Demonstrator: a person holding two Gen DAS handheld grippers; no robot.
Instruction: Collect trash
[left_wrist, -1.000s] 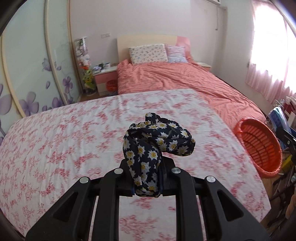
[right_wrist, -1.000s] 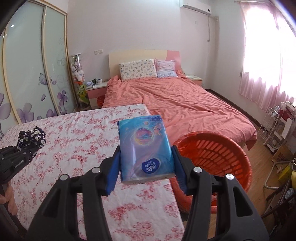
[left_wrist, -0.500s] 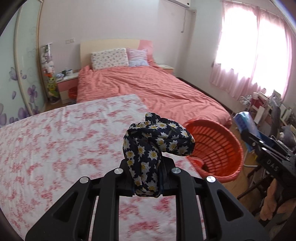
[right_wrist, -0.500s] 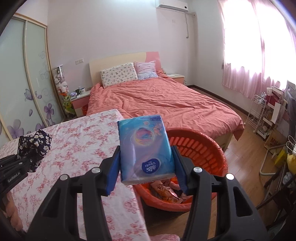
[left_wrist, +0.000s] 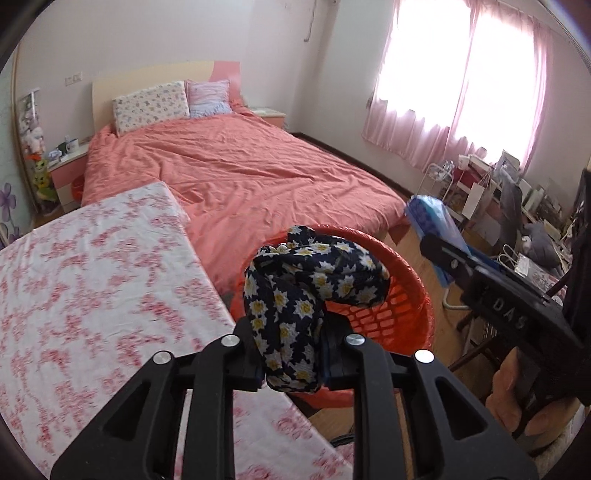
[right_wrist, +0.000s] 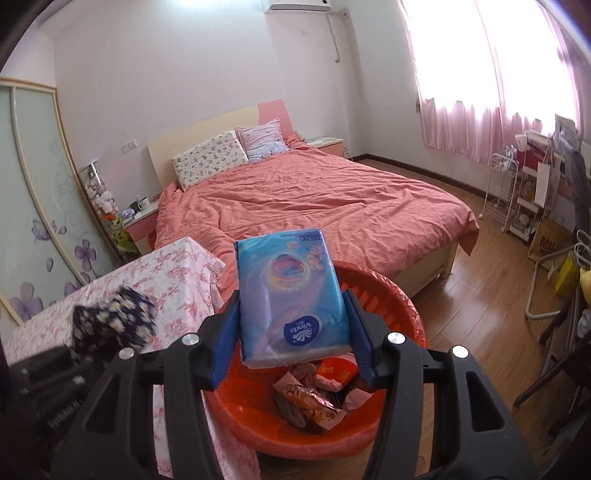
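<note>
Ahead of the claw we see a wide bed under a rumpled salmon-pink cover (right_wrist: 325, 206), two patterned pillows (right_wrist: 210, 157) against pale walls; to its right, bright pink-curtained windows (right_wrist: 491, 77) and wooden plank floor (right_wrist: 476, 306).

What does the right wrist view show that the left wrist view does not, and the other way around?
Only the right wrist view: wrappers lying inside the basket, the wardrobe door, the air conditioner.

Only the left wrist view: a hand gripping the right gripper's handle.

Both: the bed, the basket, the floral table cover, the flowered cloth between the opening jaws of the left gripper, the blue tissue pack between the opening jaws of the right gripper.
</note>
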